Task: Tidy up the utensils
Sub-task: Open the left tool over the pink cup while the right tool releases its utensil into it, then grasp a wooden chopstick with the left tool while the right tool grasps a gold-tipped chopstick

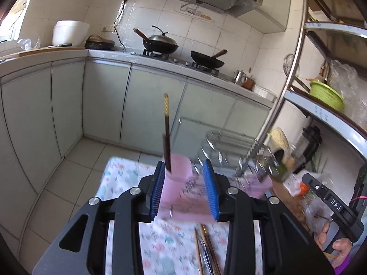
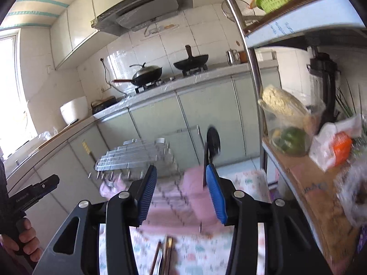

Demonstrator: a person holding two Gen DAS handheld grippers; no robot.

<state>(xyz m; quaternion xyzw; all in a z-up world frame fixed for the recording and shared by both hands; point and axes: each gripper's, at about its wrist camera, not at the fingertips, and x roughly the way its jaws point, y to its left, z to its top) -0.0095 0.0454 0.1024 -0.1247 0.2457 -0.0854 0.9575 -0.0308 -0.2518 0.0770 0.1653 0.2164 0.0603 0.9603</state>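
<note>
The scene is a tiled kitchen with pale green cabinets (image 1: 103, 100) and two woks (image 1: 160, 43) on the stove, in front of which stands a desk (image 1: 123, 178) covered by a patterned cloth. A pink utensil rack (image 1: 176, 197) sits on the desk with a dark chopstick (image 1: 167, 135) upright in its left cup and a black-headed utensil (image 2: 212, 144) upright in its right cup, while further chopsticks (image 1: 206, 247) lie flat on the cloth nearer the cameras. The left gripper (image 1: 185, 190) and the right gripper (image 2: 182, 194) both stand partly open in front of the rack, with nothing held between their blue pads (image 1: 158, 190).
</note>
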